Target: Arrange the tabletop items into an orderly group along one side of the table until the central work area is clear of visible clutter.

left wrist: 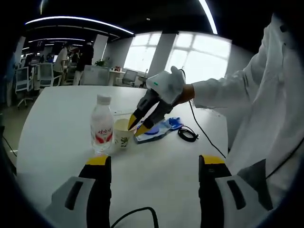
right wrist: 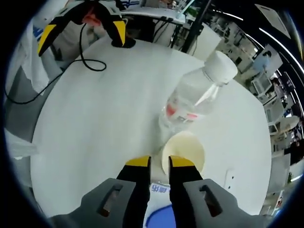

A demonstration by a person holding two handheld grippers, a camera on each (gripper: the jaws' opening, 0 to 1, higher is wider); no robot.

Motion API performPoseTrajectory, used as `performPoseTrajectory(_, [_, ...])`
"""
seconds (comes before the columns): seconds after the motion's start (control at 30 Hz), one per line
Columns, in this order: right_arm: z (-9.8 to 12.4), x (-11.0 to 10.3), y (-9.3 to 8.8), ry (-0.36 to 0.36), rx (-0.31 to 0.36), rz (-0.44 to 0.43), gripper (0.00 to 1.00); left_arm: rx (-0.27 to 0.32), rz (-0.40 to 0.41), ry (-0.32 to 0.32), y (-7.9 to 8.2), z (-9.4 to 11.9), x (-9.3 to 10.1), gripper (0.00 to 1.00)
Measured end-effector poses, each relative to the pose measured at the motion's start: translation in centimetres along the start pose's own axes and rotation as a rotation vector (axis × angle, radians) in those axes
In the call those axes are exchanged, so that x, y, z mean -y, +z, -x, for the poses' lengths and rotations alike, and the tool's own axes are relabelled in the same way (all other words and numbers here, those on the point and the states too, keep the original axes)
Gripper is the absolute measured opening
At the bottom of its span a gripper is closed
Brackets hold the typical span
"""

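I am holding the left tool (left wrist: 154, 164) back over the near bench (left wrist: 61, 133), at the bottom of the left gripper view, its jaws standing wide with nothing between them; I judge it is waiting so as not to crowd the other hand. The right tool (left wrist: 137, 127) is coming in from the upper right of that view, carried in a gloved hand (left wrist: 167, 85), its yellow tips angled down at the rim of the paper cup (left wrist: 123, 133). In the right gripper view the right tool (right wrist: 159, 164) is showing a narrow gap, and the cup's (right wrist: 184, 151) near rim is sitting right at its tips; I cannot tell whether the wall is pinched yet or merely touched, though a rim pinch looks like the intent, since a light open cup offers little else to hold. The water bottle (left wrist: 101, 126) is standing upright just beside the cup, touching or nearly so, at centre frame. A blue packet (left wrist: 159, 128) is lying behind the cup, with a coiled black cable (left wrist: 188, 134) just right of it. All four are clustered mid-bench, so the central area is not yet clear. Risk as I judge it: dragging the cup could nudge the bottle over.
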State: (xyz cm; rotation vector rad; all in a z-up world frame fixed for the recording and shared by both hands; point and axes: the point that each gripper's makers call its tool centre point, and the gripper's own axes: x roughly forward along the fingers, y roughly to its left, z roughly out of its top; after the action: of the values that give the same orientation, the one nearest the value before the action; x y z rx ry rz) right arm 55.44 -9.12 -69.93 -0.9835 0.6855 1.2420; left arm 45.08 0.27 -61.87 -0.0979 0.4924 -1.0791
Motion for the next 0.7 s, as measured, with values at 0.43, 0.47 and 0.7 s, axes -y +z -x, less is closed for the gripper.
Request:
performPoseTrajectory(0.43, [1.4, -0.2, 0.5, -0.030, 0.064, -0.092, 0.24, -0.001, -0.018, -0.008, 0.6, -0.1, 0.7, 0.77])
performPoseTrajectory(0.47, [1.6, -0.3, 0.6, -0.035, 0.077, -0.108, 0.25, -0.002, -0.020, -0.008, 0.7, -0.1, 0.7, 0.77])
performPoseTrajectory(0.7, [2.8, -0.5, 0.4, -0.077, 0.127, -0.181, 0.34, -0.003, -0.033, -0.011, 1.2, -0.2, 1.2, 0.78])
